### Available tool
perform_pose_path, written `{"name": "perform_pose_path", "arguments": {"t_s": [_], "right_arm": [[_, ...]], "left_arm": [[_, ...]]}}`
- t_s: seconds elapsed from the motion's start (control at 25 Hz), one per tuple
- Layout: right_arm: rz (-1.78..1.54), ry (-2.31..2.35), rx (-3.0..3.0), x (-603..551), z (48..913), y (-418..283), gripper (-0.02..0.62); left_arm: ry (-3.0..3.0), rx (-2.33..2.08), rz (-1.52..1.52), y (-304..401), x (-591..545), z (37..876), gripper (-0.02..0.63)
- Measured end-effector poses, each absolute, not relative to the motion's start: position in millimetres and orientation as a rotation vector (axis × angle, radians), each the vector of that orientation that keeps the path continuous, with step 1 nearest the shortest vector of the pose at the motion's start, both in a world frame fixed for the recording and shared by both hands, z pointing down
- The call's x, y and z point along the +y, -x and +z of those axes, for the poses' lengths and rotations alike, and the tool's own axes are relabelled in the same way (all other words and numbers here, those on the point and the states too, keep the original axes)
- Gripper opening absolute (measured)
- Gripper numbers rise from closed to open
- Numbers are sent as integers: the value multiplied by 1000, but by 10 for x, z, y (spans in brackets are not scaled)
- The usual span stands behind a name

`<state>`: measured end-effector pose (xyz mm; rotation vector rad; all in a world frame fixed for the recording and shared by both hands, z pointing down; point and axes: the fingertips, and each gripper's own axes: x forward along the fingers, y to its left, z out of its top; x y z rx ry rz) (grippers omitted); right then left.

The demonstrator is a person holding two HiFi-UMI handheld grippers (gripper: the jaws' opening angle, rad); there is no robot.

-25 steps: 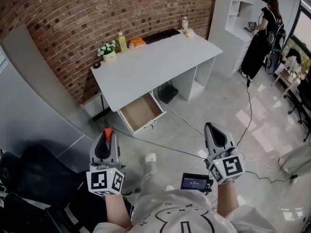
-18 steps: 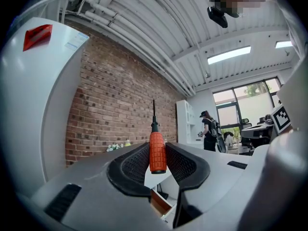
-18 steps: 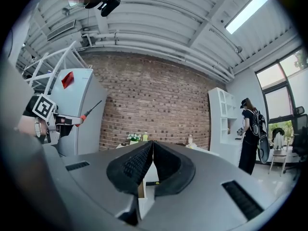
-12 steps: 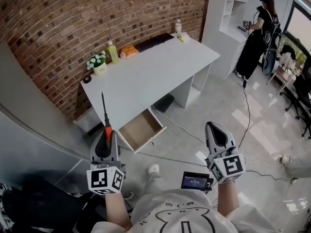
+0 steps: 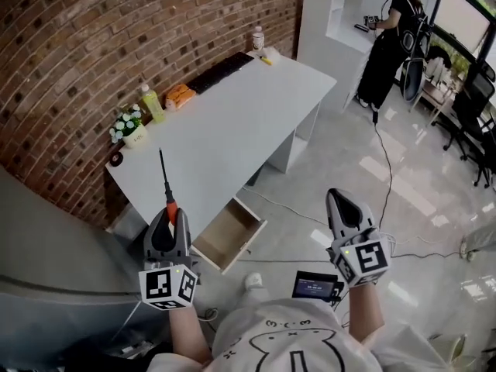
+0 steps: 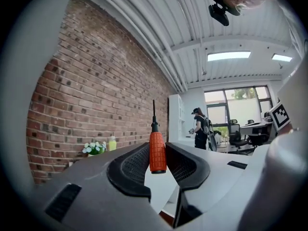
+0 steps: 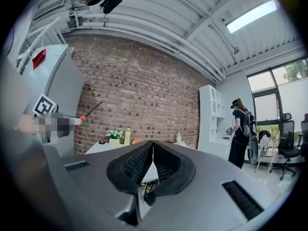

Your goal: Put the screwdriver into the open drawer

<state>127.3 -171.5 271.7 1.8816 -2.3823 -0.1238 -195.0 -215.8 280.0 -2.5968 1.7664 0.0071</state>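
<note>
My left gripper (image 5: 172, 218) is shut on the orange handle of a screwdriver (image 5: 166, 183), whose black shaft sticks out ahead over the near corner of the white desk (image 5: 232, 122). In the left gripper view the screwdriver (image 6: 157, 147) stands upright between the two pads of the left gripper (image 6: 158, 163). The open drawer (image 5: 228, 235), wooden inside and holding nothing, juts from under the desk just right of that gripper. My right gripper (image 5: 344, 202) is shut with nothing in it, held over the floor; in the right gripper view its jaws (image 7: 152, 159) meet at the tips.
On the desk's far edge by the brick wall stand a flower pot (image 5: 129, 128), a yellow-green bottle (image 5: 150, 101), an orange thing (image 5: 179, 94), a keyboard (image 5: 220, 70) and a small bottle (image 5: 257, 37). A person (image 5: 388, 41) stands at white shelves. Cables (image 5: 387, 208) trail across the floor.
Both grippers have travelled towards the desk; the desk and drawer now lie much nearer below, and the screwdriver's tip reaches over the desk corner. Both grips are unchanged.
</note>
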Motion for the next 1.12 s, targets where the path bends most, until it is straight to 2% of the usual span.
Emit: {"name": "perform_pose_path", "arguments": {"t_s": [0.56,1.12], "right_arm": [[61,-1828,-2279,-2104,3375,-1542,18],[321,-1644,-2283,-2301,4394,-1913,18]], "left_arm": [[2772,1776,-127,1598,-2701,3617,109],[2844,1936,-317,1234,-2398,4609,109]]}}
